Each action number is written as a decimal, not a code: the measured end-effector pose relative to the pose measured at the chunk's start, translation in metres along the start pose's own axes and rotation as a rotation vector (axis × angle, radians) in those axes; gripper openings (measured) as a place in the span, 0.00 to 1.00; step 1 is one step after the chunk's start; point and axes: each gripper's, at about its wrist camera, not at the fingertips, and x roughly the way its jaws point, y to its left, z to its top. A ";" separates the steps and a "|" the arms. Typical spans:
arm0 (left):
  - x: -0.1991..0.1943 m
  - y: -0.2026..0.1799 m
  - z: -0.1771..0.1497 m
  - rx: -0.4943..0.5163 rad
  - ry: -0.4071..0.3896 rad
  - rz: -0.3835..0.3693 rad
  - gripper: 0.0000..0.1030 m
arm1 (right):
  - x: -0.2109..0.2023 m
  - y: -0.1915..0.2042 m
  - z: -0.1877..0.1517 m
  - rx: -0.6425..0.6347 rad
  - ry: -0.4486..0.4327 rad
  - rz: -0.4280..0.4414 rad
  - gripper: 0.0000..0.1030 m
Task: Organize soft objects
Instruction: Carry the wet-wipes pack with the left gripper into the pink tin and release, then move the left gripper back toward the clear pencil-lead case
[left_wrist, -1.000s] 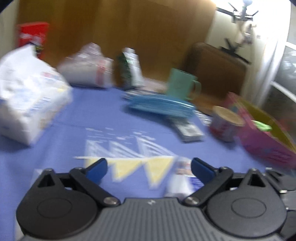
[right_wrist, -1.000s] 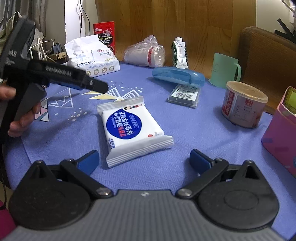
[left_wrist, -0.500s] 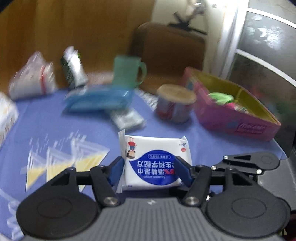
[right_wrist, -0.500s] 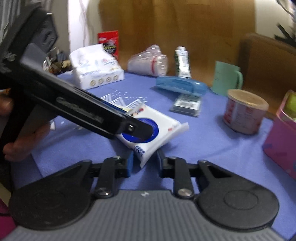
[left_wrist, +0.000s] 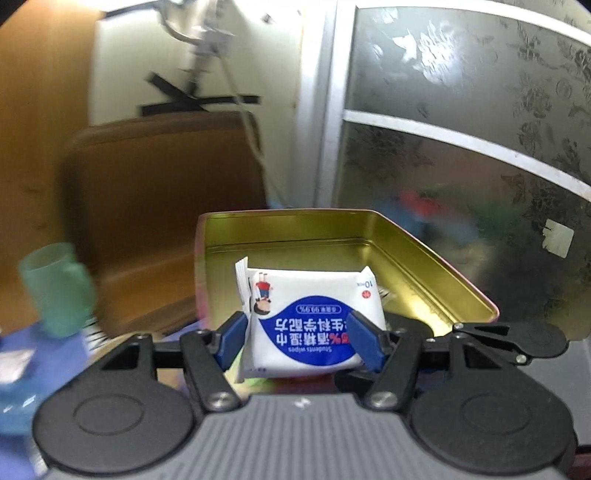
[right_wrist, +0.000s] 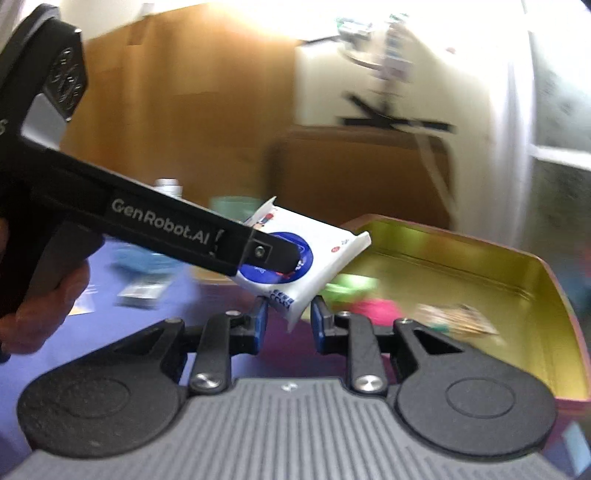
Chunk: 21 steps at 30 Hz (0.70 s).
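Observation:
A white wipes pack (left_wrist: 314, 310) with a blue label hangs in the air, held by both grippers. My left gripper (left_wrist: 299, 332) is shut across its width, blue pads pressing on both sides. In the right wrist view, my right gripper (right_wrist: 288, 314) is shut on the lower corner of the same pack (right_wrist: 332, 251), and the left gripper's arm (right_wrist: 166, 229) reaches in from the left. The pack hangs at the near left edge of an open gold-lined tin (right_wrist: 517, 280), pink outside. Green (right_wrist: 351, 286), pink (right_wrist: 376, 310) and patterned (right_wrist: 458, 314) soft things lie blurred in the tin.
A green mug (left_wrist: 55, 291) stands on the blue tablecloth (left_wrist: 37, 354) at the left, a brown chair (left_wrist: 166, 206) behind it. A frosted glass door (left_wrist: 480, 147) rises behind the tin. A person's hand (right_wrist: 48, 306) grips the left tool.
Both grippers were open over the table; they have shut on the wipes pack, lifted it off the cloth and swung it right to the tin.

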 end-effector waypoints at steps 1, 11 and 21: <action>0.012 -0.003 0.003 -0.004 0.014 -0.003 0.58 | 0.006 -0.012 0.000 0.031 0.017 -0.033 0.27; 0.049 -0.021 0.016 0.001 0.096 0.166 0.75 | 0.017 -0.066 -0.008 0.243 -0.032 -0.260 0.64; -0.017 -0.001 -0.004 -0.036 0.041 0.269 0.81 | -0.022 -0.030 -0.019 0.237 -0.147 -0.269 0.68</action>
